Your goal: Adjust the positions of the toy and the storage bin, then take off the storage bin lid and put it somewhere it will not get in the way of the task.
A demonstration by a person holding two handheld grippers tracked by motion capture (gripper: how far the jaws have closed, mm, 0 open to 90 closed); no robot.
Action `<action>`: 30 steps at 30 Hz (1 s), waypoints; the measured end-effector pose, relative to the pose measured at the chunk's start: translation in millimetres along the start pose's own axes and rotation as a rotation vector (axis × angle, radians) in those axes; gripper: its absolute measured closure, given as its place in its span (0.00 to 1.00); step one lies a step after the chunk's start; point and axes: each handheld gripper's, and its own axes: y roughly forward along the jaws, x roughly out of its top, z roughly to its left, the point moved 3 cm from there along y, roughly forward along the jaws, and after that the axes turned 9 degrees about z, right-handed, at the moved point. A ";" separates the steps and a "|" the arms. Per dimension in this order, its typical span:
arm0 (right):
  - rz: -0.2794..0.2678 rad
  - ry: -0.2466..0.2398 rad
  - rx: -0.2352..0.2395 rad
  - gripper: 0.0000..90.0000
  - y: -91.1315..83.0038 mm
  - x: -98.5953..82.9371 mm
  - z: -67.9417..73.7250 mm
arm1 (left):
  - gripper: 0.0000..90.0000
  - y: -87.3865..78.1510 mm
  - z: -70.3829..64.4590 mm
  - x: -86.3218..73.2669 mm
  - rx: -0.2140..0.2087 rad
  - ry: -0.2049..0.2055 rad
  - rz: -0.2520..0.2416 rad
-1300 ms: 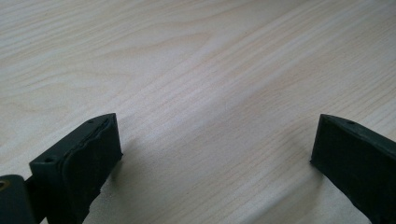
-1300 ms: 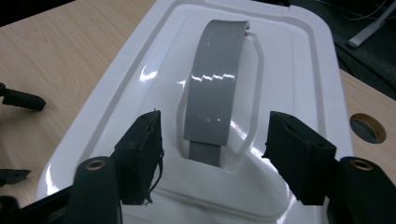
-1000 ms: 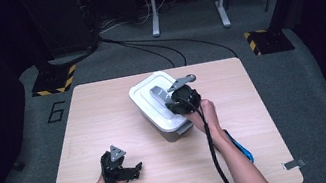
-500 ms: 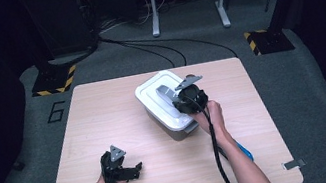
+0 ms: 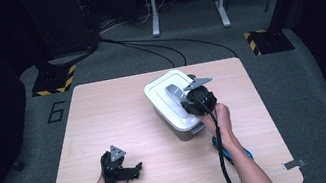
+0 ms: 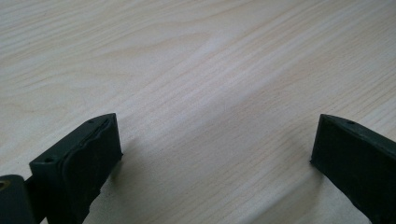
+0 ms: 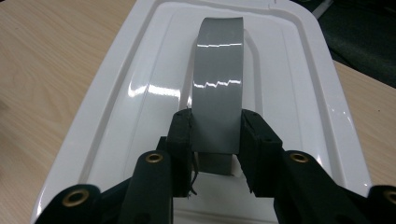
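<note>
**Lid handle pinched, box may drag**

On the table (image 5: 105,122), the white box (image 5: 176,119) sits right of centre. My right gripper (image 7: 215,140) is clamped on the grey handle (image 7: 218,84) of its lid (image 7: 140,93). If I lift off-centre, the glossy handle could slip. My left gripper (image 6: 215,144) rests spread, empty.
</note>
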 end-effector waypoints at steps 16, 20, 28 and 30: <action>0.000 -0.012 -0.025 0.59 7.4 38.4 1.8 | 0.02 -0.1 -0.5 -0.2 -0.007 -0.008 -0.001; 0.017 -0.029 -0.039 0.68 11.2 40.4 1.2 | 0.02 -0.5 0.0 -0.5 -0.007 0.000 0.005; -0.009 -0.008 -0.050 0.74 8.0 40.9 1.4 | 0.02 -0.5 -0.4 -0.6 -0.007 -0.005 0.004; -0.023 -0.012 -0.053 0.74 4.5 41.8 2.0 | 0.02 -0.2 -0.5 -0.4 -0.008 -0.006 0.000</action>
